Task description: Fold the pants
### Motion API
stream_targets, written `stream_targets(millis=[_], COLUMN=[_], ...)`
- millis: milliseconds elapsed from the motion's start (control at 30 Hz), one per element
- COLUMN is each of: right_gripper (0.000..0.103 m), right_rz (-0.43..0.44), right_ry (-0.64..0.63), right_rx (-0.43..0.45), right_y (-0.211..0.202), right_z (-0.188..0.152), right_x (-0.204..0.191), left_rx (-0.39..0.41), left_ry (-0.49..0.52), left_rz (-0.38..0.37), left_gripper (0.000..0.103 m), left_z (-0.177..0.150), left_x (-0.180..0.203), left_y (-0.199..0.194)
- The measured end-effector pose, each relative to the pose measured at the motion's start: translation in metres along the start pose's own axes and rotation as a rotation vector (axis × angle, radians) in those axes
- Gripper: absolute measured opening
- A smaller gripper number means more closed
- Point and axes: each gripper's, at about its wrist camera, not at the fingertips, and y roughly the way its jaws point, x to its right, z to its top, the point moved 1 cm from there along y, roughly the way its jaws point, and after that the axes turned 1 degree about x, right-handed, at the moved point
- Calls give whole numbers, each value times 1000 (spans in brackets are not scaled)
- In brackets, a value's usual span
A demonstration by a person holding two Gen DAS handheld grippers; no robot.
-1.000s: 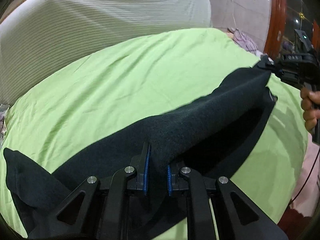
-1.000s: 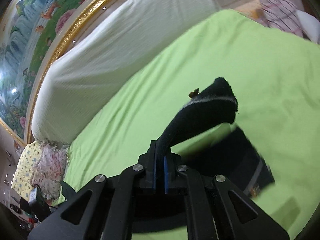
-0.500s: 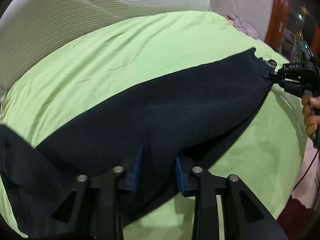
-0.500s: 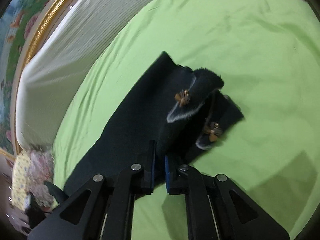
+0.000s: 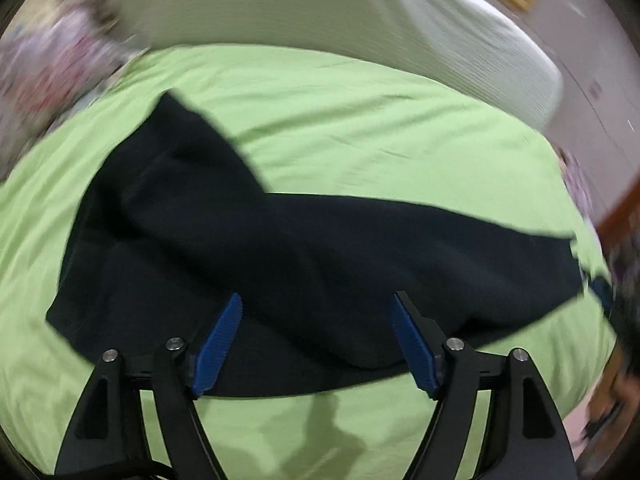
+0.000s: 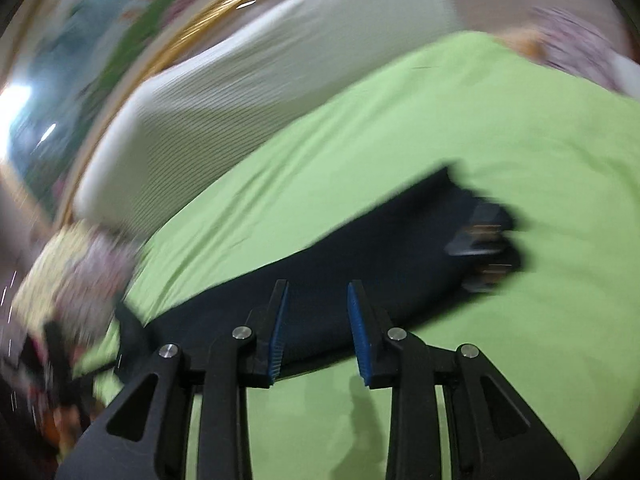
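**Both grippers spread, pants lying on the green sheet**

My left gripper (image 5: 318, 312) has its jaws spread wide with nothing between the blue pads (image 5: 218, 346); the black pants (image 5: 280, 256) lie flat just beyond the tips, reaching far left to a pointed corner and right toward the edge of the bed. My right gripper (image 6: 317, 300) is parted less widely and also grips nothing. In its view the pants (image 6: 360, 256) run from near left to far right, ending in a blurred end with pale trim; I cannot make out its details. Everything rests on the light green sheet (image 5: 360, 128). Beyond it, at the far side, lies a white ribbed bolster (image 6: 256, 76), with a gold-framed picture (image 6: 120, 36) behind it. Floral fabric (image 6: 68, 264) bunches at the near left, heavily blurred.
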Motion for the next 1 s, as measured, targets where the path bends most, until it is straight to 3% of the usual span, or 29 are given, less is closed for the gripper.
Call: stream_targets(millis=[167, 200, 233, 333, 567, 633, 700, 767, 800, 833, 867, 1000], right_gripper=[33, 41, 51, 63, 66, 67, 67, 66, 58, 28, 17, 11], right_rz=[148, 169, 172, 164, 146, 119, 93, 56, 57, 70, 70, 111], right_ry=[-243, -296, -358, -540, -821, -904, -983, -1006, -997, -981, -963, -913], right_rx=[-99, -118, -134, -157, -254, -267, -273, -263, -275, -294, -311, -268], right_y=[36, 43, 49, 66, 100, 110, 123, 131, 135, 139, 142, 121], right_z=[-18, -23, -31, -43, -60, -64, -69, -72, -70, -67, -63, -43], right_x=[-63, -74, -83, -111, -120, -124, -127, -130, -128, -125, -122, -115], left_rx=[-35, -35, -31, -36, -81, -76, -75, -93, -99, -93, -75, 6], left_ry=[-129, -141, -152, -155, -199, -221, -212, -213, -227, -238, -249, -270], left_rz=[78, 97, 120, 216, 360, 352, 339, 290, 261, 236, 200, 113], left_gripper=[77, 78, 78, 80, 79, 71, 40, 16, 12, 10, 8, 6], left_z=[25, 29, 34, 45, 47, 47, 47, 44, 41, 38, 36, 23], left_x=[-16, -16, -17, -13, -22, -29, -35, -42, -48, -52, -57, -73], left_y=[0, -1, -1, 8, 35, 36, 37, 39, 39, 37, 32, 3])
